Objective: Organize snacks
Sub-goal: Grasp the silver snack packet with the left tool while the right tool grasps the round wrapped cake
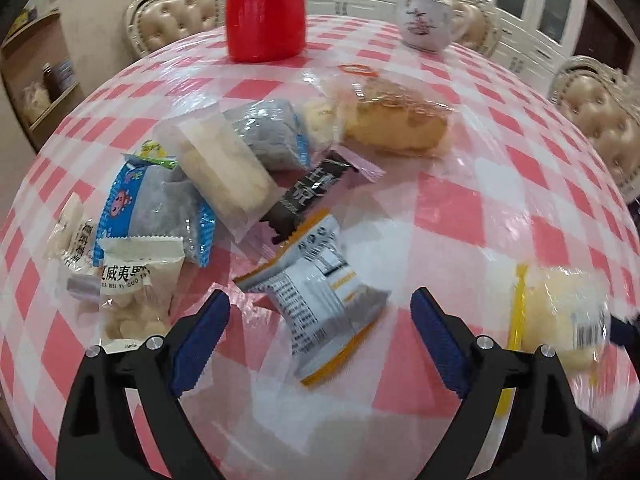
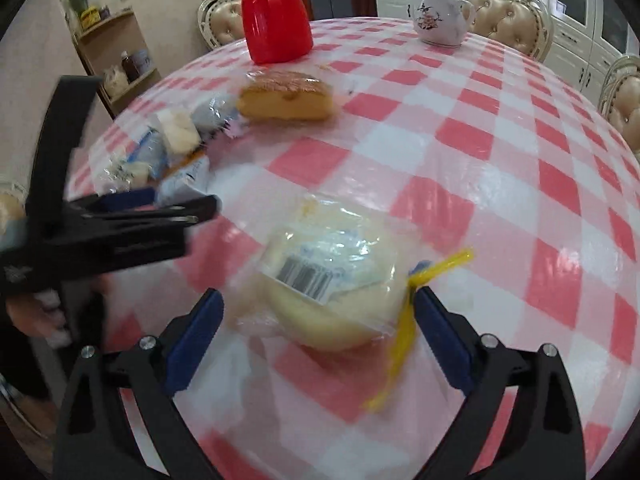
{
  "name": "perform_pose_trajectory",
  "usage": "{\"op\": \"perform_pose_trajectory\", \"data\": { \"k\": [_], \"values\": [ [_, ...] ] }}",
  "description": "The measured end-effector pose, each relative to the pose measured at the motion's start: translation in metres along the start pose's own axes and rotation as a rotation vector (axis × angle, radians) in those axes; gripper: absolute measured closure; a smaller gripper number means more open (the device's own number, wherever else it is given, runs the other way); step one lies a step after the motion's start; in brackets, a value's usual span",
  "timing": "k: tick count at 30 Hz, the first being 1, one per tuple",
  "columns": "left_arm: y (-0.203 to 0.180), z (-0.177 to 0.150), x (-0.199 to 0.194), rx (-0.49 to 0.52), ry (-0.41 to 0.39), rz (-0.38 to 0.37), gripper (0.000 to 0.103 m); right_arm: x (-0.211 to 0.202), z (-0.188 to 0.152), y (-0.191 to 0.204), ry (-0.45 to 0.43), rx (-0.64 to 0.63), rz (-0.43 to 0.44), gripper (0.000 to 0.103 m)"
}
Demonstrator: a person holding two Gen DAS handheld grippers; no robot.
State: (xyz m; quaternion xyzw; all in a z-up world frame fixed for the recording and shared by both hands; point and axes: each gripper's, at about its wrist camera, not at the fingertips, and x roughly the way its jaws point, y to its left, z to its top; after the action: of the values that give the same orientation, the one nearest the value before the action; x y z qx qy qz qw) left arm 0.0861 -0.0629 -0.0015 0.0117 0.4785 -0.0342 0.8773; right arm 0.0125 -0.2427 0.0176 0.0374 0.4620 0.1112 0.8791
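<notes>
While the left gripper (image 1: 320,312) hangs wide open over a grey-and-orange snack packet (image 1: 320,300), more wrapped snacks (image 1: 208,184) crowd the checked tablecloth (image 1: 460,208) beyond. Seen from the right wrist, the right gripper (image 2: 316,308) straddles a bagged pale bun (image 2: 332,292), its pads (image 2: 196,340) spread clear of the wrapper.

Wrapped snacks in the cluster (image 1: 224,184): about ten, overlapping, exact count unclear
Wrapped round bun with yellow tie (image 2: 328,292): one, apart from the cluster
Red jar (image 1: 265,10): one
White floral jug (image 2: 440,18): one
Tufted chairs (image 1: 176,16): three seen
Hand-held grippers (image 1: 320,316): two
</notes>
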Motion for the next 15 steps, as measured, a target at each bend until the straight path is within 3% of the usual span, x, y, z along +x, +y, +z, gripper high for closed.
{"op": "perform_pose_trajectory", "data": {
  "k": [3, 4, 5, 6, 9, 11, 12, 15],
  "values": [
    [-0.004, 0.0, 0.002, 0.008, -0.019, 0.04, 0.016, 0.008, 0.006, -0.003, 0.004, 0.113, -0.031, 0.006],
    [-0.004, 0.0, 0.001, 0.001, -0.024, 0.029, 0.022, 0.011, 0.008, -0.004, 0.004, 0.145, -0.044, 0.006],
    [-0.005, -0.001, -0.001, 0.0, -0.033, 0.033, 0.034, 0.015, 0.009, -0.004, 0.0, 0.169, -0.059, 0.006],
    [-0.006, -0.002, -0.003, 0.006, -0.033, 0.038, 0.036, 0.021, 0.011, -0.002, 0.005, 0.185, -0.085, 0.006],
    [0.001, -0.009, -0.009, 0.008, -0.057, 0.013, 0.051, 0.031, 0.012, 0.01, -0.009, 0.111, -0.194, 0.006],
    [0.013, -0.018, -0.018, -0.003, -0.072, -0.011, 0.058, 0.033, 0.01, 0.016, -0.004, 0.061, -0.197, 0.006],
    [0.019, -0.023, -0.022, -0.015, -0.082, -0.036, 0.065, 0.032, 0.008, 0.015, -0.007, 0.047, -0.19, 0.015],
    [0.043, -0.038, -0.039, -0.065, -0.101, -0.124, 0.065, 0.023, 0.001, 0.017, -0.031, -0.007, -0.155, 0.032]
  ]
}}
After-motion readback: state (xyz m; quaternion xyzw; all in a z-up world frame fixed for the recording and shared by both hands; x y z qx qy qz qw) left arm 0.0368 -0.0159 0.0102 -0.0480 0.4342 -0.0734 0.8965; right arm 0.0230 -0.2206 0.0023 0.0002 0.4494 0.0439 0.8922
